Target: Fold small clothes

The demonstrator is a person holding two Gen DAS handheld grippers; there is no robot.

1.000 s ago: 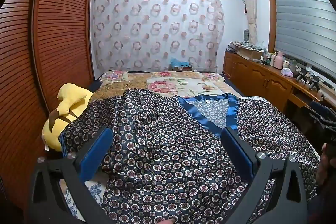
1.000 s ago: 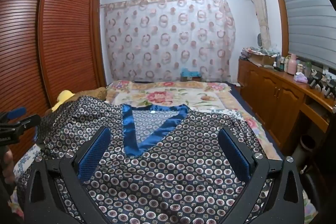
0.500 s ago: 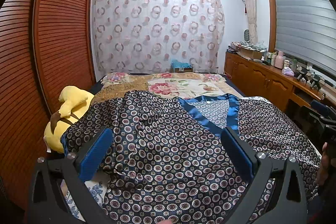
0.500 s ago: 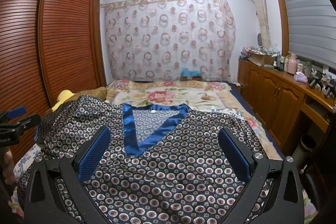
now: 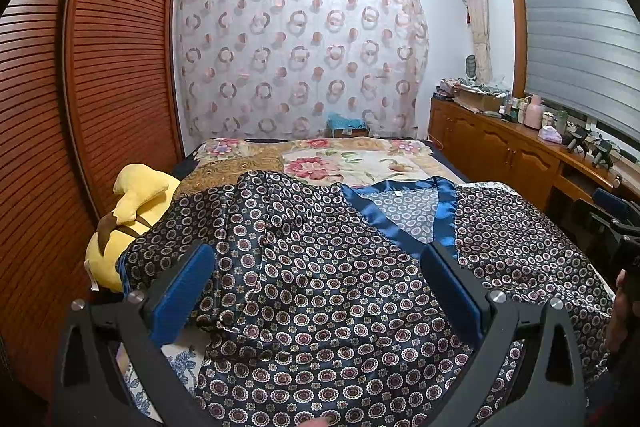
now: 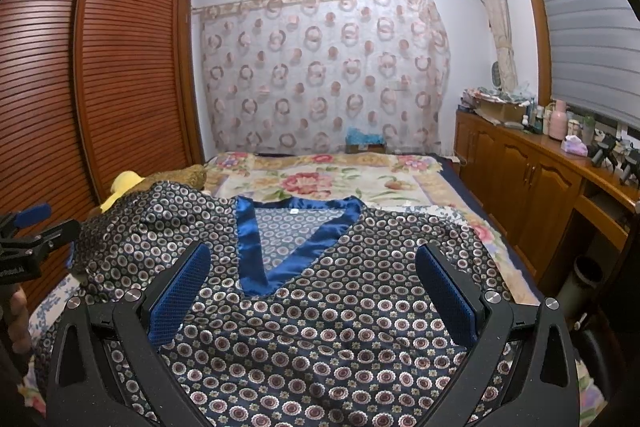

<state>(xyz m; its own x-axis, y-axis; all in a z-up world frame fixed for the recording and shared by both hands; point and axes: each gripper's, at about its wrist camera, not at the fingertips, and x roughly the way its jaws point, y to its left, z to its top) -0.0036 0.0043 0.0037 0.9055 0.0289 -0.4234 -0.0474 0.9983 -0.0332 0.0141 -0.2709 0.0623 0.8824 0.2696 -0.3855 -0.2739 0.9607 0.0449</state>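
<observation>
Both the left gripper (image 5: 316, 291) and the right gripper (image 6: 312, 291) hover with jaws wide, holding nothing, over a patterned satin top (image 6: 320, 327) spread across the bed's (image 6: 328, 183) near end, its blue-trimmed neckline (image 6: 280, 247) facing the far edge. A yellow plush toy (image 5: 128, 211) lies at the bed's left edge.

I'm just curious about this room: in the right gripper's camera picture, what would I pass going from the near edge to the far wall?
Patterned top → its blue V-neck trim → floral bedspread → circle-print curtain.
</observation>
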